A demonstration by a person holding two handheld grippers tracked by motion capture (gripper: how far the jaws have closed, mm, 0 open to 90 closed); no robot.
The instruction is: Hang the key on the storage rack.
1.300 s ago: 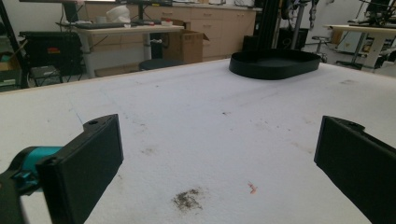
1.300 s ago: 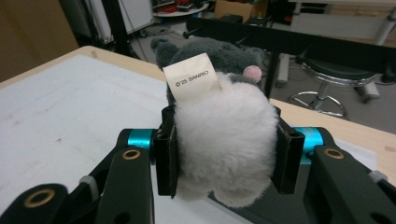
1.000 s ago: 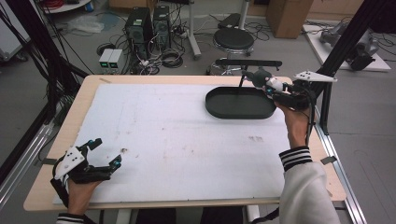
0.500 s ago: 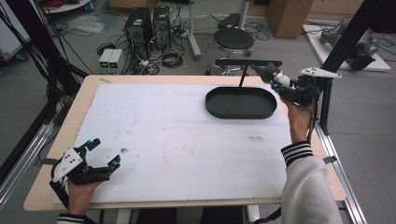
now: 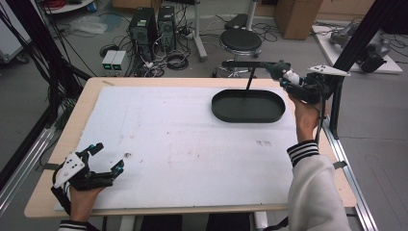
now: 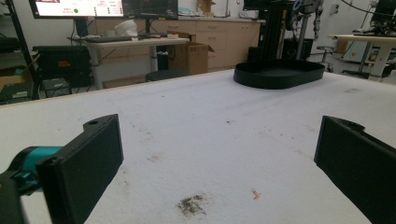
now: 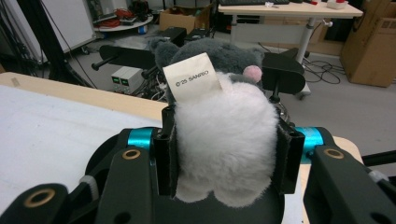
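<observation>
A grey and white plush toy [image 5: 283, 71] with a paper tag [image 7: 192, 77] hangs in the air off the far right end of a black oval tray [image 5: 248, 118]. My right gripper [image 5: 288, 80] is shut on it, its pads [image 7: 163, 154] squeezing the white body from both sides. The tray stands empty on the white sheet at the back right and also appears far off in the left gripper view [image 6: 280, 77]. My left gripper [image 5: 109, 156] rests near the front left corner of the table, jaws wide open with nothing between them [image 6: 219, 158].
A white sheet [image 5: 183, 139] covers the wooden table. A black horizontal bar on a thin post [image 5: 250, 72] stands just behind the tray. A black frame upright [image 5: 337, 103] rises at the table's right edge. A stool [image 5: 240, 41] and computer boxes sit on the floor beyond.
My right gripper has carried the plush toy a little to the right and farther back, from over the tray's right part to beyond its far right end. The left gripper has not moved.
</observation>
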